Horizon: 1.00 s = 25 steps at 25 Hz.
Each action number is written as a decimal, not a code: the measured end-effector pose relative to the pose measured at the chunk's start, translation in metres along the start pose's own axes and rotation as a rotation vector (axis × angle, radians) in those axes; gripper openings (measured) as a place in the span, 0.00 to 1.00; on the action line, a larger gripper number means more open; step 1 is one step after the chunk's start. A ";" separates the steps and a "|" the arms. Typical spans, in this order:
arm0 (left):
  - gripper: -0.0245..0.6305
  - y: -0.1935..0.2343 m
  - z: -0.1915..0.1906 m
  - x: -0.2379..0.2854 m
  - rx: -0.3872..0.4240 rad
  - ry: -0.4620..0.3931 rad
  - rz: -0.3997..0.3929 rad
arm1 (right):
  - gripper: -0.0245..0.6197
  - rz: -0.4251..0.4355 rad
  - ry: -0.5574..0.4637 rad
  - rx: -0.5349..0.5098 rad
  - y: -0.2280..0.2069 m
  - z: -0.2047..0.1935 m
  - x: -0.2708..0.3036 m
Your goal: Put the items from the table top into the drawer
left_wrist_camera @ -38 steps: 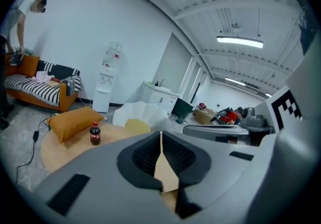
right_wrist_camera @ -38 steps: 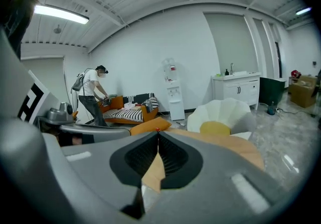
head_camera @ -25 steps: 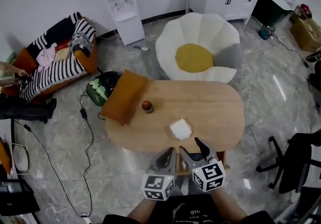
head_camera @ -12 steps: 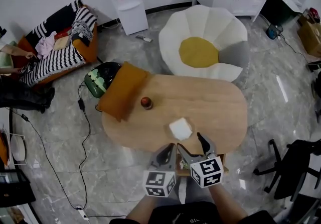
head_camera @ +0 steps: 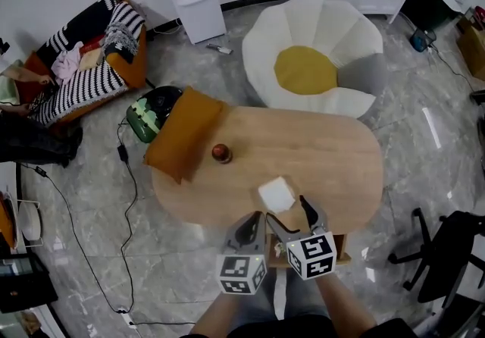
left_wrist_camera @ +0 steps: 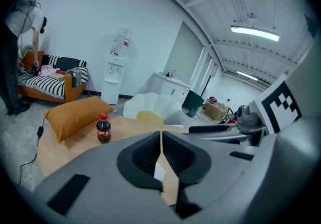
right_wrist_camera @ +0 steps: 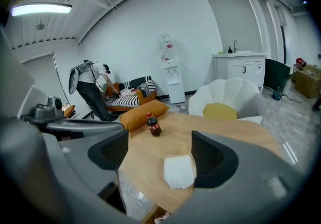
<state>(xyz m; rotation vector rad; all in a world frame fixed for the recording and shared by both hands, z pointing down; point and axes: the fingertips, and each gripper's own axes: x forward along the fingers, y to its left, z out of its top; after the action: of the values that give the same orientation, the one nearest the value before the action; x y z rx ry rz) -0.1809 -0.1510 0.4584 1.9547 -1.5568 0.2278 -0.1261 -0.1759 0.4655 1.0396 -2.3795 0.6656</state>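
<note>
A white folded cloth [head_camera: 276, 194] lies near the front edge of the oval wooden table [head_camera: 333, 170]. A small cola bottle [head_camera: 221, 153] stands further left, beside an orange cushion [head_camera: 182, 141] that overhangs the table's left end. Both grippers hover just in front of that near edge. My left gripper [head_camera: 250, 229] is shut with nothing in it, and its view shows the bottle [left_wrist_camera: 104, 128]. The jaws of my right gripper [head_camera: 290, 215] are opening. In its own view they frame the cloth [right_wrist_camera: 179, 172] without touching it. A wooden drawer edge [head_camera: 345, 258] shows under the table.
A white flower-shaped chair [head_camera: 314, 67] stands behind the table. On the floor at the left are a green and black device [head_camera: 155, 120] with a cable, and a striped sofa [head_camera: 83, 64] with a person [right_wrist_camera: 93, 92] bending over it. A black office chair [head_camera: 447, 253] stands at the right.
Both grippers have come down a little in front of the table's near edge. The right gripper's jaws stand wider apart than before.
</note>
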 end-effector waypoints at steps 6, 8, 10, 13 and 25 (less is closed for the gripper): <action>0.07 0.013 -0.015 0.018 -0.013 0.019 0.017 | 0.65 -0.009 0.016 0.011 -0.010 -0.012 0.022; 0.07 0.018 -0.021 0.023 -0.019 0.025 0.024 | 0.65 -0.013 0.028 0.015 -0.013 -0.018 0.029; 0.07 0.024 -0.028 0.028 -0.028 0.030 0.037 | 0.65 -0.013 0.041 0.019 -0.016 -0.026 0.036; 0.07 0.035 -0.036 0.037 -0.049 0.030 0.064 | 0.65 -0.010 0.065 0.020 -0.020 -0.039 0.048; 0.07 0.062 -0.076 0.066 -0.087 0.066 0.102 | 0.72 -0.013 0.112 0.032 -0.037 -0.077 0.091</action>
<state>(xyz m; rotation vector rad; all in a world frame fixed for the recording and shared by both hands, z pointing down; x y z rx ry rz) -0.2007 -0.1693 0.5738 1.7855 -1.5985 0.2602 -0.1368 -0.2023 0.5868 1.0035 -2.2704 0.7396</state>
